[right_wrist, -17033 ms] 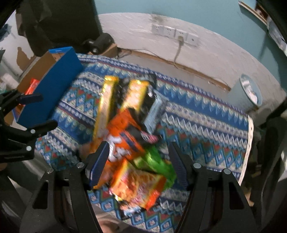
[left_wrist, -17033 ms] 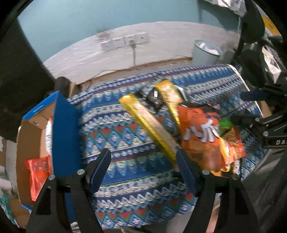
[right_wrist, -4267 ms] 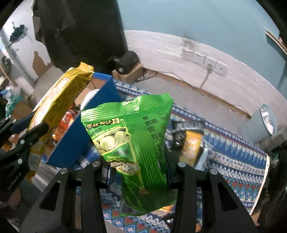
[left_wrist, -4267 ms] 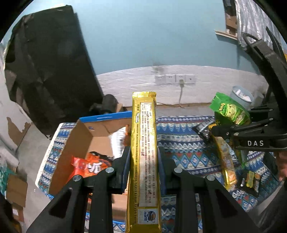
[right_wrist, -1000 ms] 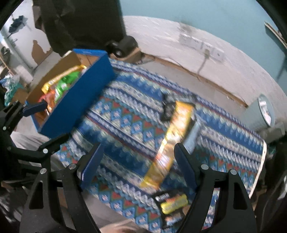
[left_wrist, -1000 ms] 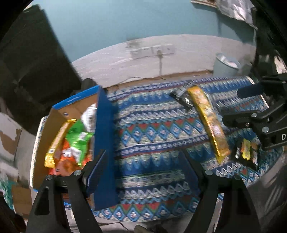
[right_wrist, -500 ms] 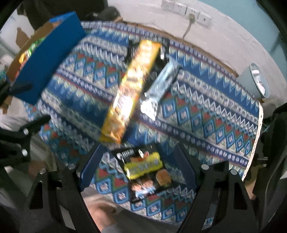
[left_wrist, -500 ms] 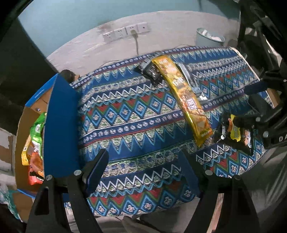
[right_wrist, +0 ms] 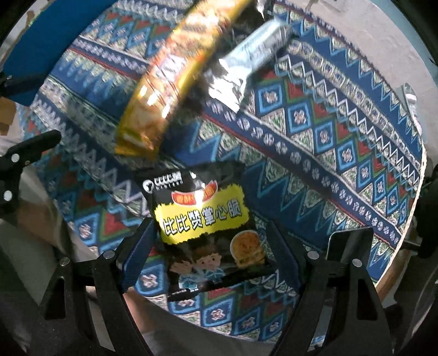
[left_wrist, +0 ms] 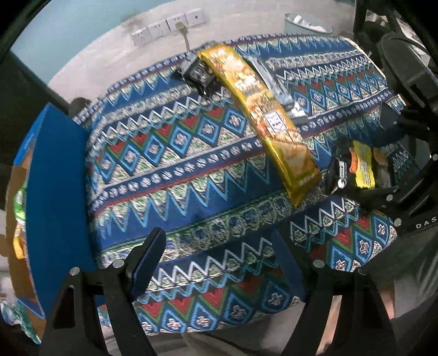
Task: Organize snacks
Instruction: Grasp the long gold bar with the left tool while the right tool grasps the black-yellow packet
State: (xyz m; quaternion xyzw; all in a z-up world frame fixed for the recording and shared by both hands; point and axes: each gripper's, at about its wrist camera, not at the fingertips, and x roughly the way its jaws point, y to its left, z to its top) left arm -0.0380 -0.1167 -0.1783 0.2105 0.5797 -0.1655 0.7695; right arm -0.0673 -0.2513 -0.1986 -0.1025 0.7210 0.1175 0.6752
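Both spread claws dropped toward the bench: right claw (right_wrist: 210,246) now straddles the black-and-yellow foil snack bag (right_wrist: 208,221); left claw (left_wrist: 219,254) empty.

Teal wall (left_wrist: 68,24) above white band with sockets (left_wrist: 167,24).

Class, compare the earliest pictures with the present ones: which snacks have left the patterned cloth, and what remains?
The orange bag, green bag and one long gold pack went into the blue box. Both grippers, left and right, are open. The gold pack, silver wrapper and black packet remain on the cloth.
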